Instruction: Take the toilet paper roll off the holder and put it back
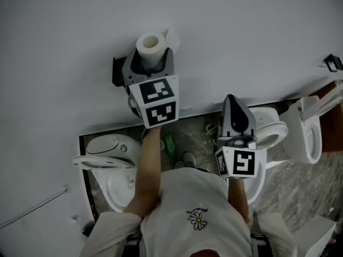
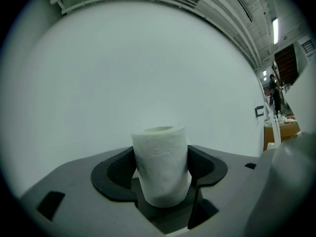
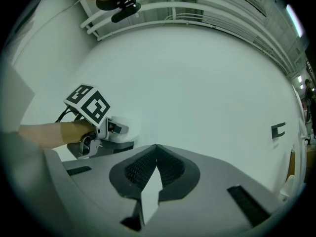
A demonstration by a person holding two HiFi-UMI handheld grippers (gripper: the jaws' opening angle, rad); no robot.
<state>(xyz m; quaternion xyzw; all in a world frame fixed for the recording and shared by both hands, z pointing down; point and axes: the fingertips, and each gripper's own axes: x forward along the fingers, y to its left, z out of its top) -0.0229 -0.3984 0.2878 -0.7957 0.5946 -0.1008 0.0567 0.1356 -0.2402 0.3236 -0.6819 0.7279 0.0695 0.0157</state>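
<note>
A white toilet paper roll (image 1: 150, 46) stands upright between the jaws of my left gripper (image 1: 151, 63), close in front of the white wall. In the left gripper view both dark pads press on the sides of the roll (image 2: 160, 162), so the left gripper (image 2: 160, 177) is shut on it. A black wall holder (image 1: 117, 71) sticks out just left of that gripper, apart from the roll. My right gripper (image 1: 231, 98) hangs lower and to the right. Its jaws meet at the tip with nothing between them, as the right gripper (image 3: 156, 149) shows in its own view.
Below the wall stand a toilet (image 1: 110, 154) on the left and more toilets (image 1: 270, 133) on the right. A green bottle (image 1: 170, 146) lies on the marble floor between them. A small black bracket (image 1: 332, 63) is fixed on the wall far right.
</note>
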